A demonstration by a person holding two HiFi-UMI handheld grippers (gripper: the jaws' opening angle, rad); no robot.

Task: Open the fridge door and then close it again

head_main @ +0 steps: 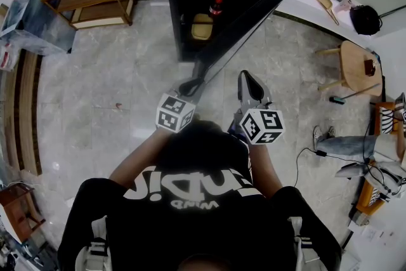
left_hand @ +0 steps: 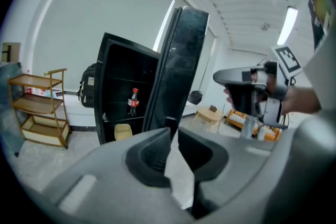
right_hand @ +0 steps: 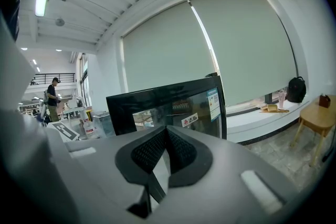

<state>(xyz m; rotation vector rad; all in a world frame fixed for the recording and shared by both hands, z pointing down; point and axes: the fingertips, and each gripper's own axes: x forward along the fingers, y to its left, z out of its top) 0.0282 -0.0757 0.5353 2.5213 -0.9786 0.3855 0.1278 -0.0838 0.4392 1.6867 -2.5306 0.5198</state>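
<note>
1. Both forearms (head_main: 139, 155) stretch forward, tipped slightly down.
2. The left claw (head_main: 189, 86) pinches the free edge of the open fridge door (head_main: 241, 28).
3. The right claw (head_main: 246, 78), just right of that door, is closed and empty.

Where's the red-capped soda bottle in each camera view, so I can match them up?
Head view: the soda bottle is at top centre, on a shelf inside the open fridge.
Left gripper view: it is left of centre, on a fridge shelf.
Right gripper view: not in it.
Shared landmark: the black fridge door, seen in all three.
</note>
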